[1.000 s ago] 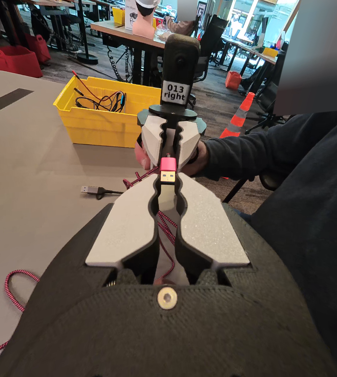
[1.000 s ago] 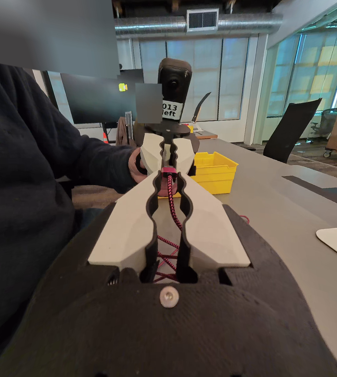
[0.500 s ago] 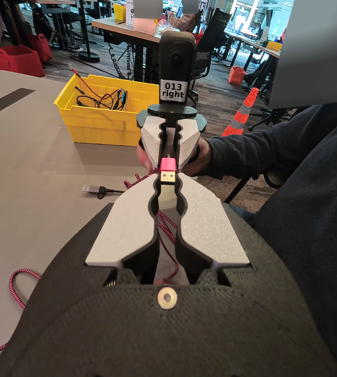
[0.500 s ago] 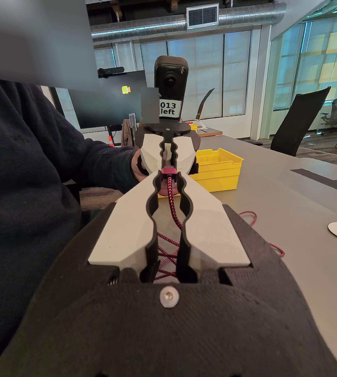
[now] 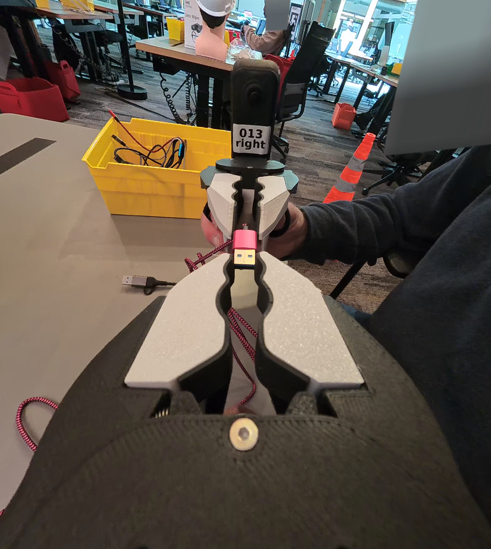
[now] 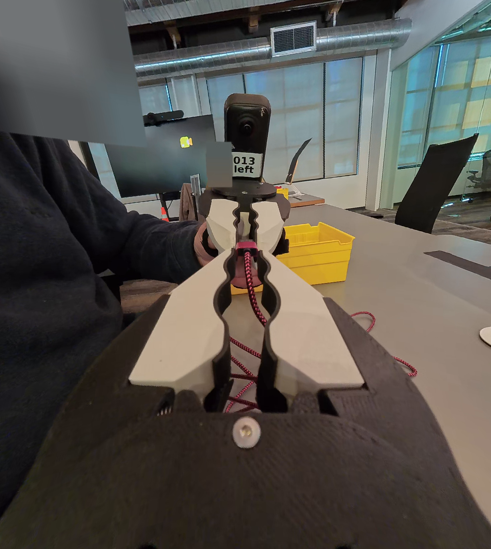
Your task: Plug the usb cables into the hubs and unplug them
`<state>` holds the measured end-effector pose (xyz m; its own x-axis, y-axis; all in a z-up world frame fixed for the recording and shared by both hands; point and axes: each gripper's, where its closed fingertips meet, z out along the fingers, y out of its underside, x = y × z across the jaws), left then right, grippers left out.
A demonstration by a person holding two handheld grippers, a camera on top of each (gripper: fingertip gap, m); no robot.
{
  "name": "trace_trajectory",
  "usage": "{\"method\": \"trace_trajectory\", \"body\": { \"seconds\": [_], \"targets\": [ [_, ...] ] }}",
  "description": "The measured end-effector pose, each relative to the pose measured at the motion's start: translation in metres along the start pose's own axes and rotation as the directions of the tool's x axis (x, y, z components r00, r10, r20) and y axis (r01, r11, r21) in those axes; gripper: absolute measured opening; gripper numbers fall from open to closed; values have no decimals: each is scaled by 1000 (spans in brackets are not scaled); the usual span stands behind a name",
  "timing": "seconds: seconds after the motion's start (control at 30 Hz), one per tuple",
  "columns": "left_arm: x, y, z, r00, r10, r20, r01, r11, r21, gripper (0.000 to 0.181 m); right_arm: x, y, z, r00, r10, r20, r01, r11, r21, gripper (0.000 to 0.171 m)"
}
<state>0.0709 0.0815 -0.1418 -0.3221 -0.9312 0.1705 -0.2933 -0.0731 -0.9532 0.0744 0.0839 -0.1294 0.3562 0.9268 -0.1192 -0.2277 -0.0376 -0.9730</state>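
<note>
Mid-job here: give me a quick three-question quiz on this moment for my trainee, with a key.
1. True or false: the pink plug sits at the tips of the right claw, its metal end facing the hub in the left claw.
2. Where does the grey plug lie? A) in the left claw B) loose on the table C) in the right claw
3. Fill in: the pink plug's cord is braided pink and ____.
Key: 1 true; 2 B; 3 black.
</note>
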Motion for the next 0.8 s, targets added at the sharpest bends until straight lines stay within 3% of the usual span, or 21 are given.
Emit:
{"method": "trace_trajectory", "body": {
  "seconds": [0.3,0.43,0.8],
  "targets": [
    [1,-1,1,1000,3,-1,-3,1000,-2,12,-1,-2,-2,1000,24,16,-24,999,25,11],
    [1,-1,1,1000,11,4,-11,1000,-10,12,-1,1,2,1000,10,0,-10,1000,-5,22],
    [2,0,3,1000,24,11,-24,1000,-18,12,-2,2,3,1000,1,-4,-1,1000,-7,12]
  ]
}}
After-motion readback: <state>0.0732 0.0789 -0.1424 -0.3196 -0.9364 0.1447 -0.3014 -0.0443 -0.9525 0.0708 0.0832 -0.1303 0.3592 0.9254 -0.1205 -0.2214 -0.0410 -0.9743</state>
